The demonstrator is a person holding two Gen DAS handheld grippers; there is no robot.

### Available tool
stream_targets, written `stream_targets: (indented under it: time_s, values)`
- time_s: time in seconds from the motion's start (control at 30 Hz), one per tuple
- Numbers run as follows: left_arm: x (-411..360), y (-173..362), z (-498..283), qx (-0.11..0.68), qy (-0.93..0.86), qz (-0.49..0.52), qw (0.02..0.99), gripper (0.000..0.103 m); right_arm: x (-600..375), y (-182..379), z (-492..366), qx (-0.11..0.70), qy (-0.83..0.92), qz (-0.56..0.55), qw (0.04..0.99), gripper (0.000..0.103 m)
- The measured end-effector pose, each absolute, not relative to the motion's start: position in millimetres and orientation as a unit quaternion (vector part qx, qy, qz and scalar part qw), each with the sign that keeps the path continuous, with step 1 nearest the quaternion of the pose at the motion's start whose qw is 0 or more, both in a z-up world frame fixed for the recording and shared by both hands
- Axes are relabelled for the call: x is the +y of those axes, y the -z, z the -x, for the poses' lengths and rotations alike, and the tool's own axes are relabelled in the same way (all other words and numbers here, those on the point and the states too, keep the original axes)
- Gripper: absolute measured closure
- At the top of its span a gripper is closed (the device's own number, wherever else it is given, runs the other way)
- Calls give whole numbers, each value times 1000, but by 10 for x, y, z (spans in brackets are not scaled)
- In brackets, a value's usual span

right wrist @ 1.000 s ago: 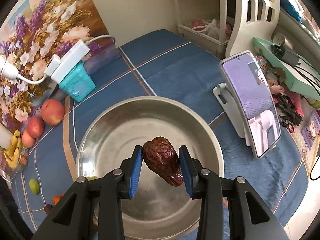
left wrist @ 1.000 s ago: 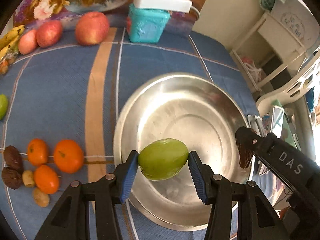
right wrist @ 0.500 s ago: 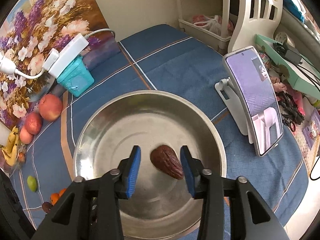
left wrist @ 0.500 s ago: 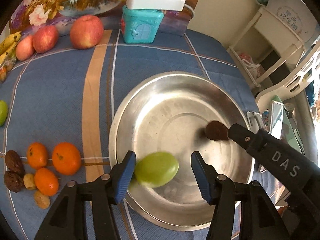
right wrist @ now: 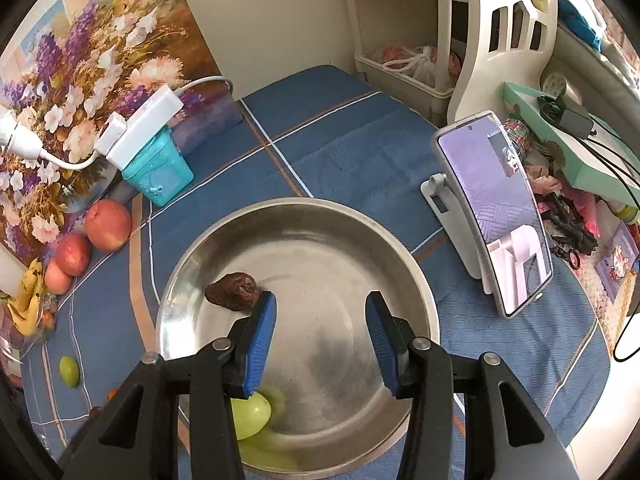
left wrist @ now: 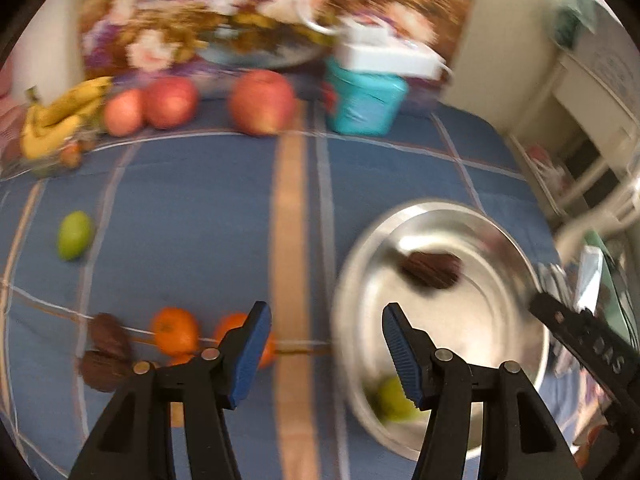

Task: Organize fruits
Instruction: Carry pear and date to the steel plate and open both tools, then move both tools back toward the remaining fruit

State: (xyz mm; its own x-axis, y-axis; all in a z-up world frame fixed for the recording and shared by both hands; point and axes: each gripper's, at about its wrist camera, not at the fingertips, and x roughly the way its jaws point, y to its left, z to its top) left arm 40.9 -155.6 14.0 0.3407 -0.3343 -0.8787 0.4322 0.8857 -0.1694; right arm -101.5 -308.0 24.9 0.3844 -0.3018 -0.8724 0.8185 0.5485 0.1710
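Lettering: white capitals "DAS" on the black arm of the right gripper (right wrist: pixel 320 336), blurred in the left wrist view; no other writing is legible.
Left gripper (left wrist: pixel 326 354): black frame, ribbed blue pads; jaws spread with nothing between them, over the blue cloth (left wrist: pixel 192 208) beside the bowl.
Right gripper: same build; jaws spread and empty above the bowl.
Bowl (right wrist: pixel 320 216): round, shallow, brushed steel, reflective.
Green fruit (right wrist: pixel 250 416): smooth, oval, lying inside the bowl at its near edge.
Date (right wrist: pixel 234 292): dark brown, wrinkled, resting in the bowl's left part, apart from the green fruit.
Cloth: blue woven fabric with tan and white stripes.
Fruit outside the bowl: round oranges (left wrist: pixel 174 330), wrinkled dates (left wrist: pixel 108 336), a second green fruit (left wrist: pixel 74 235), red apples (left wrist: pixel 262 102), bananas (left wrist: pixel 60 116).
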Motion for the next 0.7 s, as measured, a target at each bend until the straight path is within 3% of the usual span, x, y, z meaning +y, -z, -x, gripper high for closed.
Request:
stream_targets:
  time_s: [0.43, 0.53, 0.63, 0.7]
  values:
    - [-621, -137, -856, 530, 109, -24, 841, 14, -2663, -225, 631, 448, 295, -274, 798, 55]
    - [-440, -175, -916, 515, 85, -22, 852, 0, -2522, -201, 525, 458, 269, -266, 805, 41]
    - [-272, -216, -944, 502, 65, -20, 862, 0, -2407, -170, 439, 468, 252, -257, 807, 39]
    - [-139, -224, -971, 498, 56, -19, 865, 0, -2339, -157, 384, 473, 243, -247, 810, 25]
